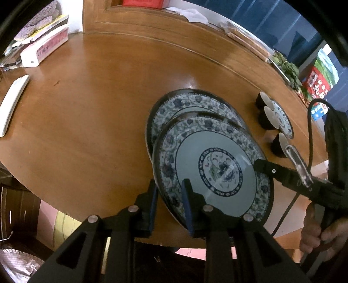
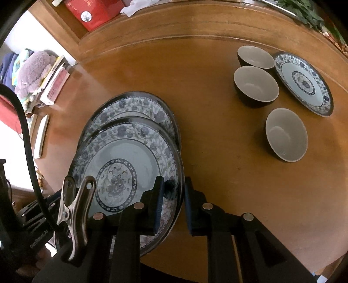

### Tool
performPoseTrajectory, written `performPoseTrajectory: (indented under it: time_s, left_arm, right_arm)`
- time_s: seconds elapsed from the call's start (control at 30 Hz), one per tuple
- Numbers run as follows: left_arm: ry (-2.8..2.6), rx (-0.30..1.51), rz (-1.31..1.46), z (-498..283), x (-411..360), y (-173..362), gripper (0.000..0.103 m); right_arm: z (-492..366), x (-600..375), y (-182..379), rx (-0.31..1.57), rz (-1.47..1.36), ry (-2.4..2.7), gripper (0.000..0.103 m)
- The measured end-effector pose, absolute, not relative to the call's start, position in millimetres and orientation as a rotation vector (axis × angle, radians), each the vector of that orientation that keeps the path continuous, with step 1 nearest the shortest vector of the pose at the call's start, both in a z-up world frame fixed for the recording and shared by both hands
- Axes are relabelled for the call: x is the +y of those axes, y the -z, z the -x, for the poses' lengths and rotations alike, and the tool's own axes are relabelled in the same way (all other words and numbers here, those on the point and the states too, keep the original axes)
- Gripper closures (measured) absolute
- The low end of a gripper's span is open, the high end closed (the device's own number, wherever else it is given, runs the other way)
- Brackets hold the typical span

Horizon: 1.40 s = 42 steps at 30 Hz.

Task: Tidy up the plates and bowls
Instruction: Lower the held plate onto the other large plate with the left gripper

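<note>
A blue-and-white floral plate [image 1: 219, 169] [image 2: 117, 180] hangs tilted just above a matching plate [image 1: 187, 102] [image 2: 134, 102] that lies on the round wooden table [image 1: 97, 119]. My left gripper [image 1: 169, 189] is shut on the upper plate's left rim. My right gripper [image 2: 174, 191] is shut on its opposite rim, and one of its fingers [image 1: 261, 166] shows there in the left wrist view. Three dark bowls [image 2: 255, 57] [image 2: 255, 86] [image 2: 286, 133] with pale insides stand upright to the right. A smaller floral plate [image 2: 303, 82] lies beside them.
Boxes and books [image 1: 43, 48] are stacked at the table's far left, with a long white object [image 1: 13, 104] nearer. A red box [image 2: 91, 13] and leafy greens [image 1: 287, 69] sit at the back. The table's near edge runs right under both grippers.
</note>
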<state>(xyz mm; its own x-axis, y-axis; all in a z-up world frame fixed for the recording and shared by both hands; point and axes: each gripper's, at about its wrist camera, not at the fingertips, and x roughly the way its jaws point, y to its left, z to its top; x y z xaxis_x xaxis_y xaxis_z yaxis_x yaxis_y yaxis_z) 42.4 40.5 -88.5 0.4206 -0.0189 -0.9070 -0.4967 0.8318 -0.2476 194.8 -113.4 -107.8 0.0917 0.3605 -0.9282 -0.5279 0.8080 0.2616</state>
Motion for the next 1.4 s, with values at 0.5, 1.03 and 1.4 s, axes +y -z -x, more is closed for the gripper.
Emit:
performPoseTrajectory:
  time_s: [0.5, 1.03, 1.4]
  left_arm:
    - [-0.341, 1.11, 0.533, -48.8, 50.2, 94.7, 0.08]
    - [-0.334, 1.117, 0.496, -69.6, 66.9, 101.7, 0.064]
    - [-0.301, 1.127, 0.48, -97.9, 85.8, 104.5, 0.063]
  right_arm:
    - [-201.5, -93.4, 112.3, 1.333, 0.197, -0.665, 0.079]
    - [-223.7, -83.9, 117.8, 1.337, 0.21, -0.653, 0.061]
    - [-244.8, -58.0, 121.4, 1.361, 0.202, -0.669, 0.06]
